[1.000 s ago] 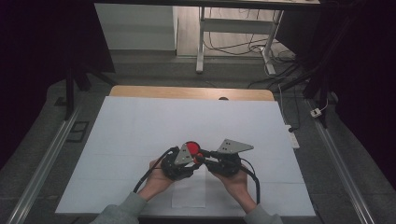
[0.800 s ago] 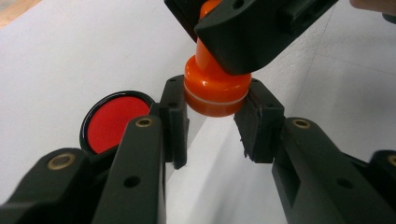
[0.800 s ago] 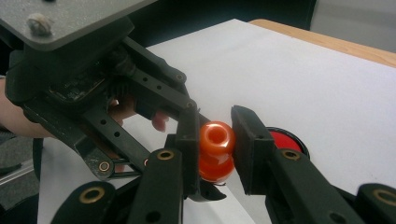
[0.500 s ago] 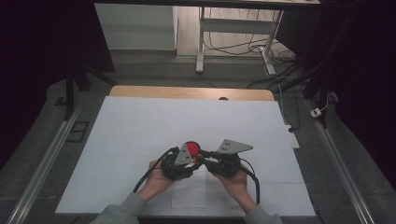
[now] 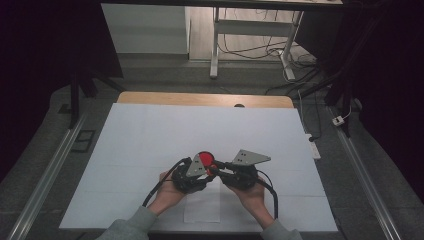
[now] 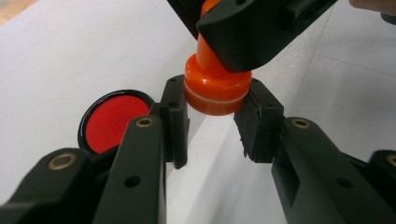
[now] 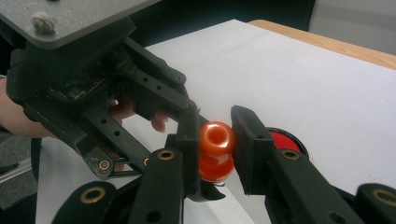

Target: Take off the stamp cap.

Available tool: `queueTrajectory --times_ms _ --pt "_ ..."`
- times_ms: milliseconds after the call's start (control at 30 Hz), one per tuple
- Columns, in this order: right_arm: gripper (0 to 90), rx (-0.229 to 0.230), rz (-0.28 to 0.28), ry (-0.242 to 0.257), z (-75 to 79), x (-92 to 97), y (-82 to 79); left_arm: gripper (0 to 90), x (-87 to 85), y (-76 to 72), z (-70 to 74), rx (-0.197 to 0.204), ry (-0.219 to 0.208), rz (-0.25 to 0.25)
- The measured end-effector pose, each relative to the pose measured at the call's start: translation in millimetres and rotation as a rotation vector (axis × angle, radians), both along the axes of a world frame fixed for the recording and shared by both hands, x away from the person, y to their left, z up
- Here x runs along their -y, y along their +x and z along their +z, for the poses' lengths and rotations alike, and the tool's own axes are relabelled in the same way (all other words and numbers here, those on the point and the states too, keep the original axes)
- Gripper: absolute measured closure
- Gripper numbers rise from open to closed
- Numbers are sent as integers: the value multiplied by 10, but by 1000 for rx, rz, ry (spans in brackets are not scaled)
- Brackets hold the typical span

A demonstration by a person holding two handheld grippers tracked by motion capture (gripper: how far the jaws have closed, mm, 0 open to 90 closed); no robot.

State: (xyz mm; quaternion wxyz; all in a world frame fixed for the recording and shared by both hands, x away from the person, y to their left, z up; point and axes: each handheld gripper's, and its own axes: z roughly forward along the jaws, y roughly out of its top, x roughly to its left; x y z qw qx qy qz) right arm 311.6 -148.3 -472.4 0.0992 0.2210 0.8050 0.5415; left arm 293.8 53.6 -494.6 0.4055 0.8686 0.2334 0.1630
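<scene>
Both grippers are clamped on one orange stamp (image 6: 215, 86), held up off the table (image 5: 150, 130) near the middle of its near edge, just above the white sheet. Left gripper (image 6: 212, 121) has its pads pressed on the wide lower collar of the stamp, w/ the stamp's base facing down toward the paper. Right gripper (image 7: 215, 140) squeezes the round knob end at the top, jaws together on it. So it's a two-handed hold, each tool on its own half. Step in hand, my read: pulling or twisting the stamp apart, or seating it back together; can't tell which from these views. A pale seam ring shows round the collar, so the split prob sits there. Red ink pad (image 6: 115, 122) lies open on the sheet just beyond the grippers, toward the table's far edge, not touching the stamp. Next move prob needs one hand to keep the collar fixed while the other turns or draws the knob straight along the stamp's axis, w/o tilting, else the pads could slip on the glossy plastic. Then the base would go down to the pad. Count: 1 stamp, 1 ink pad, 2 grippers, 2 hands, 1 smaller paper slip (image 5: 202, 205) at the near edge between the forearms.
</scene>
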Motion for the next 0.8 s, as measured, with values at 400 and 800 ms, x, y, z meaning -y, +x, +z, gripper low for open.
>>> queueTrajectory --times_ms 400,800 --pt "724 -3 0 3 1 2 0 654 0 -6 2 7 4 -1" --pt "725 -2 -46 61 92 163 24 653 -20 17 -48 -7 31 5"
